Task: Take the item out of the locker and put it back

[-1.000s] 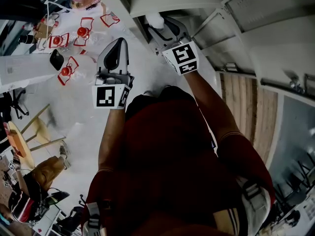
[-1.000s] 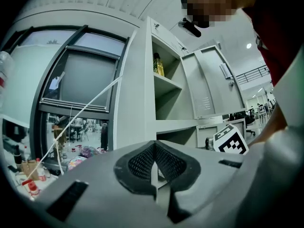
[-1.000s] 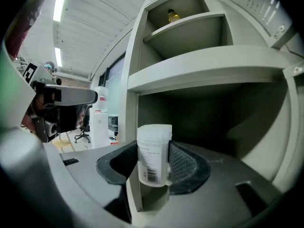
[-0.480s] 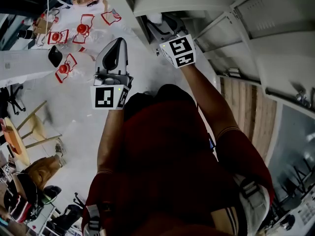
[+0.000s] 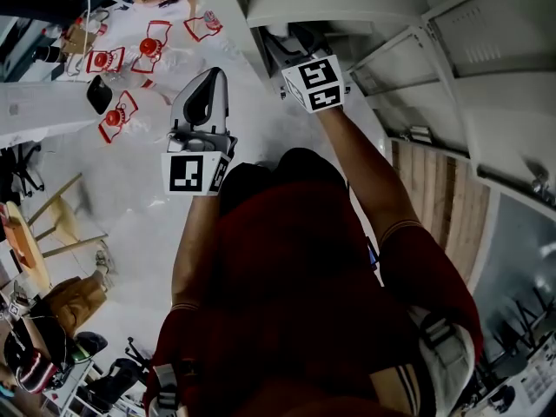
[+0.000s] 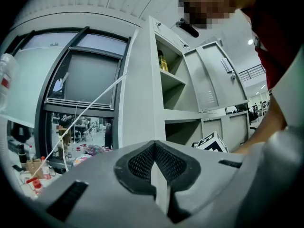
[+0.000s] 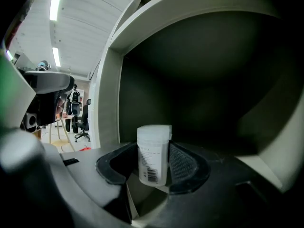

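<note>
Head view: right tool (image 5: 291, 46) is pushed up into the mouth of a grey locker (image 5: 330, 3) compartment, arm stretched, marker cube facing out. A pale item shows at its tip, too small to name from here. Left tool (image 5: 207, 94) hangs idle over the floor, well apart from the locker.

Left gripper view: left tool (image 6: 156, 167) is clenched on nothing, its black mesh pads (image 6: 137, 163) meeting edge to edge. The body is moulded grey plastic. Beyond it stands the locker (image 6: 142, 103), matte painted sheet metal with open shelves and a door (image 6: 211, 80) swung wide. A yellowish bottle (image 6: 163, 63) sits on an upper shelf.

Right gripper view: right tool (image 7: 154, 163) is grasping a jar (image 7: 153, 156), upright between the pads, with the right pad hard against its wall. The jar is a small cylinder of frosted translucent plastic with a slightly wider cap and a printed label carrying a barcode. Around it is the dark compartment (image 7: 190, 80): bare walls, rounded front lip.

Read: the jar is in the grip at the compartment, not resting on the shelf as far as I can see. Whether this is the take-out or the put-back leg, I can't tell from this alone. If put-back, next is to lower it until the base sits flat, release, then back straight out. The smooth plastic could slip or tip if the release comes early.
</note>
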`<state>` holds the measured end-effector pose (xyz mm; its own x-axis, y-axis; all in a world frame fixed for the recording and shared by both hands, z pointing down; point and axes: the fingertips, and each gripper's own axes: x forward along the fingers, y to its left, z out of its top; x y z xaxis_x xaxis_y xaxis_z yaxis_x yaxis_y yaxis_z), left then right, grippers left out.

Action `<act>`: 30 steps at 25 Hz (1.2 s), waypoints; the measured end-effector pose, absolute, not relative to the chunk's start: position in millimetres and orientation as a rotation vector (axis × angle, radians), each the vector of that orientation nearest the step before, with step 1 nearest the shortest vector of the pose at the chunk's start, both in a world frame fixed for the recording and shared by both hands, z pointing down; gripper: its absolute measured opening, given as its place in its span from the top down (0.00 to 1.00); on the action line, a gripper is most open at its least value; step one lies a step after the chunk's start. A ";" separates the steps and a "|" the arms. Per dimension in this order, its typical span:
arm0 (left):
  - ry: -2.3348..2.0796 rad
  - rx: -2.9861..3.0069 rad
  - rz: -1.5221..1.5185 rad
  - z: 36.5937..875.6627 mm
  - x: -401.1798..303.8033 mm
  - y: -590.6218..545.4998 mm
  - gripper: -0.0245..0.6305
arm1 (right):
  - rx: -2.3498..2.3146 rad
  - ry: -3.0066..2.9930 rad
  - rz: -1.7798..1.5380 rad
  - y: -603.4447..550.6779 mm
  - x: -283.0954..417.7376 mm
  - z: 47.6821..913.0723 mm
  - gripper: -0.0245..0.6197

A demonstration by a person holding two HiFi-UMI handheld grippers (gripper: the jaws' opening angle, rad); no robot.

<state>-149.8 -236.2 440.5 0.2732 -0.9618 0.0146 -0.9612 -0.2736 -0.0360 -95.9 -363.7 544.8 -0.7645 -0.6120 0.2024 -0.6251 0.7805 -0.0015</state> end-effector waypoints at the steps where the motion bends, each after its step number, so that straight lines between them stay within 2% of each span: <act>1: 1.880 -2.492 -0.054 441.5 -150.4 -236.0 0.95 | 0.979 -2.781 0.103 -364.5 -97.2 545.5 0.67; 30: 1.822 -2.546 -0.078 451.3 -155.3 -243.4 0.95 | 0.954 -2.733 0.070 -386.2 -115.5 559.6 0.66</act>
<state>-155.3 -243.4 451.3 0.3218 -0.9462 0.0346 -0.9457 -0.3230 -0.0370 -115.5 -386.2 559.6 -0.7562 -0.6065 0.2456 -0.6183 0.7851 0.0353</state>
